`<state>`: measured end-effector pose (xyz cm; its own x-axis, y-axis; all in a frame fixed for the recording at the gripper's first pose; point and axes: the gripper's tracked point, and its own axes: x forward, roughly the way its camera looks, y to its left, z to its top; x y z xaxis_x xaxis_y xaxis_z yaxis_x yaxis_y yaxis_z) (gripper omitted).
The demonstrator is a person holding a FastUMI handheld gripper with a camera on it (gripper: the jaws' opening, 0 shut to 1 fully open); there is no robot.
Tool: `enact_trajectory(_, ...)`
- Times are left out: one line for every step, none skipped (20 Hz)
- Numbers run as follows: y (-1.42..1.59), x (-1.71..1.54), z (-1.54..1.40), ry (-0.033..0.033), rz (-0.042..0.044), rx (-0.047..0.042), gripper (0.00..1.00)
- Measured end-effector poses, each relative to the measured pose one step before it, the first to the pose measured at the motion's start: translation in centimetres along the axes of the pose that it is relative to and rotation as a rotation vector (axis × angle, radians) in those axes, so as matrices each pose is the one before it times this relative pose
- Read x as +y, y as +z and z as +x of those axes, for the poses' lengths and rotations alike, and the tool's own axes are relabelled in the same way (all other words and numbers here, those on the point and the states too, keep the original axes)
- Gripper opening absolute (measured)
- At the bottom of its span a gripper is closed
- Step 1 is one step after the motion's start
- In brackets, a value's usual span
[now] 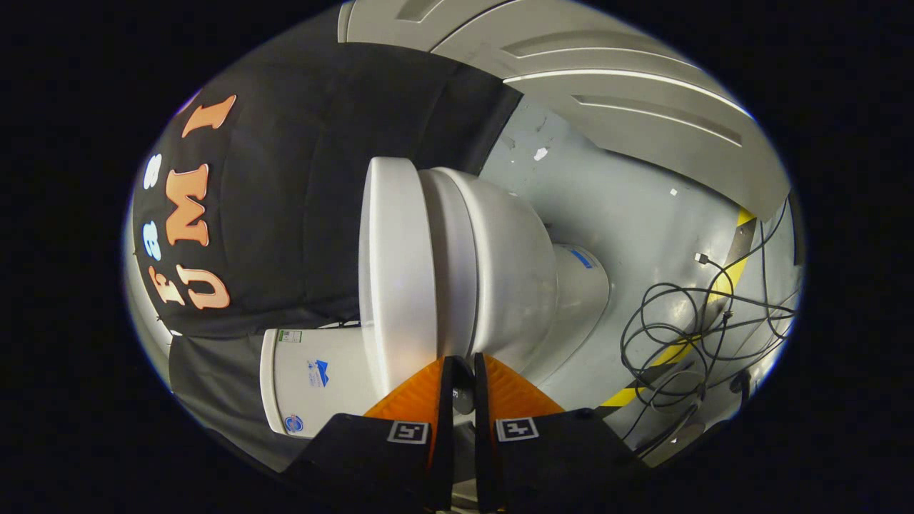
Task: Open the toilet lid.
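The view is rolled on its side, so the white toilet lies sideways in it. Its lid (396,271) is down flat on the seat and bowl (507,271), with the pedestal (582,285) running out to the grey floor. The tank (321,378) sits just left of my fingers. My gripper (464,360) is shut, with only a thin slit between the fingers and nothing held. Its tips sit in front of the lid and seat rim near the tank end; I cannot tell whether they touch it.
A tangle of black cables (685,321) lies on the grey floor (628,214) beyond the pedestal, across a yellow floor stripe (721,285). A grey panelled door (628,86) stands past the floor. Black cloth hangs behind the toilet.
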<state>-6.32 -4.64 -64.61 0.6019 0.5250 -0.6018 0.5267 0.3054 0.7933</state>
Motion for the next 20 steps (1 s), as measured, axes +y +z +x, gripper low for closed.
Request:
enact_trajectory(0.222, 0.191, 0.039, -0.00194, 0.01474, -0.00414, 0.14)
enact_trajectory(-0.484, -0.103, -0.396, -0.0057, -0.01386, 0.00995, 0.13)
enact_trajectory(0.089, -0.015, 0.009, -0.00386, -0.00475, -0.00433, 0.14)
enact_trajectory(0.109, 0.152, 0.14, -0.00441, -0.02389, -0.00272, 0.14)
enact_trajectory(-0.014, 0.344, -0.12, 0.01083, -0.01535, -0.00157, 0.14)
enact_trajectory(0.249, 0.138, -0.217, -0.0048, -0.00043, -0.0081, 0.08)
enact_trajectory(-0.239, 0.04, 0.008, -0.00729, -0.0036, 0.00044, 0.08)
enact_trajectory(0.082, 0.184, 0.029, -0.00694, 0.00422, -0.00698, 0.08)
enact_trajectory(0.075, 0.229, 0.215, -0.01083, -0.00351, -0.00864, 0.08)
enact_trajectory(0.064, 0.06, -0.107, -0.01559, -0.00425, -0.00682, 0.08)
enact_trajectory(-0.074, 0.019, 0.267, -0.01504, 0.01081, -0.00126, 0.08)
enact_trajectory(-0.19, 0.135, -0.435, -0.01249, 0.0333, 0.00563, 0.08)
enact_trajectory(-0.167, 0.177, 0.102, -0.00814, 0.02417, -0.00389, 0.08)
enact_trajectory(0.065, -0.023, -0.06, -0.00497, -0.00149, -0.00906, 0.08)
enact_trajectory(0.091, 0.042, 0.098, -0.00313, -0.0102, -0.01366, 0.08)
enact_trajectory(0.093, 0.241, -0.243, -0.00183, -0.00003, -0.00436, 0.08)
enact_trajectory(-0.009, 0.459, -0.207, 0.00202, 0.00933, -0.00089, 0.08)
enact_trajectory(-0.064, 0.444, -0.352, 0.00054, 0.01009, -0.00098, 0.08)
enact_trajectory(-0.017, 0.499, -0.375, 0.00047, -0.00002, -0.00553, 0.08)
enact_trajectory(0.188, 0.451, 0.047, -0.00032, -0.01314, -0.01827, 0.08)
